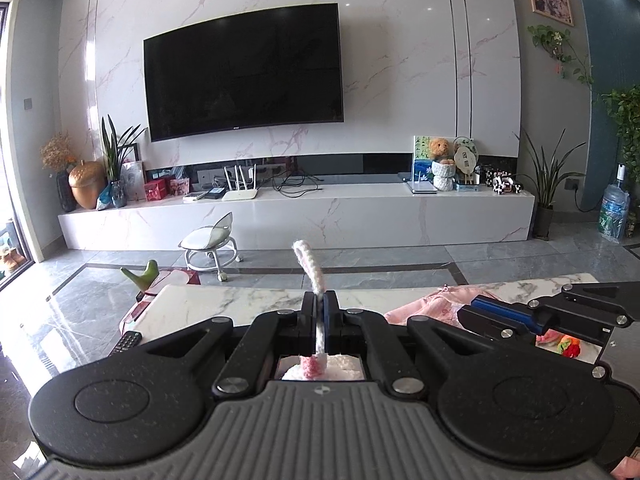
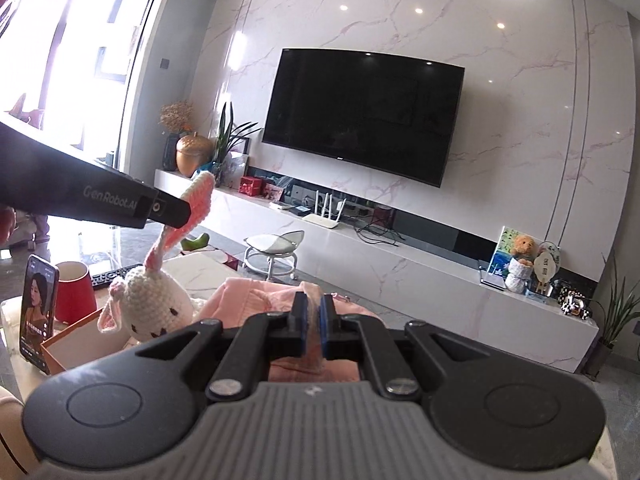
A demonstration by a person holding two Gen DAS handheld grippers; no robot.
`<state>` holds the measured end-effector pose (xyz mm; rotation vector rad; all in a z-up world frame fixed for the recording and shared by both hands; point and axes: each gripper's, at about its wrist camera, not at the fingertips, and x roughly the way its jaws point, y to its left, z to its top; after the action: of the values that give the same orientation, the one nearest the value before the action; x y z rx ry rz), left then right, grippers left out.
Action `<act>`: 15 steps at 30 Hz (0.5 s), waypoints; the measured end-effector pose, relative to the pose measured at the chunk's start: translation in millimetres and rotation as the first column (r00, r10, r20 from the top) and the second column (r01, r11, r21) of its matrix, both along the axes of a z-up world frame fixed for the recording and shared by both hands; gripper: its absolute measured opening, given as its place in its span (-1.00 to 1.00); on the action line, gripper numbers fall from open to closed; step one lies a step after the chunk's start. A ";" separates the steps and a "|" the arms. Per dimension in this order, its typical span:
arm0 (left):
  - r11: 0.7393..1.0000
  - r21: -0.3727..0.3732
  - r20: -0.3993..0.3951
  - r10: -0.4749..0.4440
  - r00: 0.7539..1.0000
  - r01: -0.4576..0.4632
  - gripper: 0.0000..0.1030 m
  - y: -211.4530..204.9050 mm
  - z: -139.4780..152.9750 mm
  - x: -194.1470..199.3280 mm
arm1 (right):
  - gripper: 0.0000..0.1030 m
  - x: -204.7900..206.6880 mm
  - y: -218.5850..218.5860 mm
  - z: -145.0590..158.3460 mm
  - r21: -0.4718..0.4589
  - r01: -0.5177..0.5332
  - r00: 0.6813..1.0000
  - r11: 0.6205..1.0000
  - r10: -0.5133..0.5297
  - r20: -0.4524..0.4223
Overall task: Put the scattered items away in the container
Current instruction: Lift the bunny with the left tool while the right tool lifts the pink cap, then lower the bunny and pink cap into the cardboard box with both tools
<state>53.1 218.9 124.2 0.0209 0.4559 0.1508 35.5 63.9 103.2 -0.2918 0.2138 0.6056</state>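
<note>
Left wrist cam: the left gripper (image 1: 319, 320) is clamped on one ear of the crochet bunny (image 1: 310, 268), with the white body hanging right under the jaws, above the marble table (image 1: 224, 304).

Right wrist cam: the right gripper (image 2: 313, 322) is pinching the pink garment (image 2: 256, 296). The bunny dangles over the orange box (image 2: 76, 340) at the table's left edge.

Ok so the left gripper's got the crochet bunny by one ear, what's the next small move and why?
Probably carry the crochet bunny a little further over the open orange box and lower it before letting go. The left gripper is shut on one ear, and the bunny hangs at the box's edge rather than inside, so opening now might drop it on the rim.
</note>
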 end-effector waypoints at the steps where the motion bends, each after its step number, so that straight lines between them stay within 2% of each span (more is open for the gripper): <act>1: 1.000 -0.006 -0.010 0.005 1.000 -0.005 -0.93 3.7 -3.4 0.8 | -0.88 2.1 5.4 -3.0 -0.007 -0.010 1.000 1.000 0.010 -0.010; 7: 0.999 -0.040 -0.056 0.023 0.998 -0.025 -0.93 23.4 -22.4 3.8 | -0.88 16.5 31.8 -19.2 -0.063 -0.064 0.996 0.996 0.060 -0.065; 15: 0.995 -0.090 -0.110 0.025 0.994 -0.035 -0.93 44.2 -45.3 9.3 | -0.88 43.7 52.8 -39.3 -0.132 -0.119 0.978 0.984 0.094 -0.186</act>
<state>62.4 263.1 78.8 -0.0681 0.5721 0.1584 79.2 116.7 63.9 -0.3894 0.4185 0.7253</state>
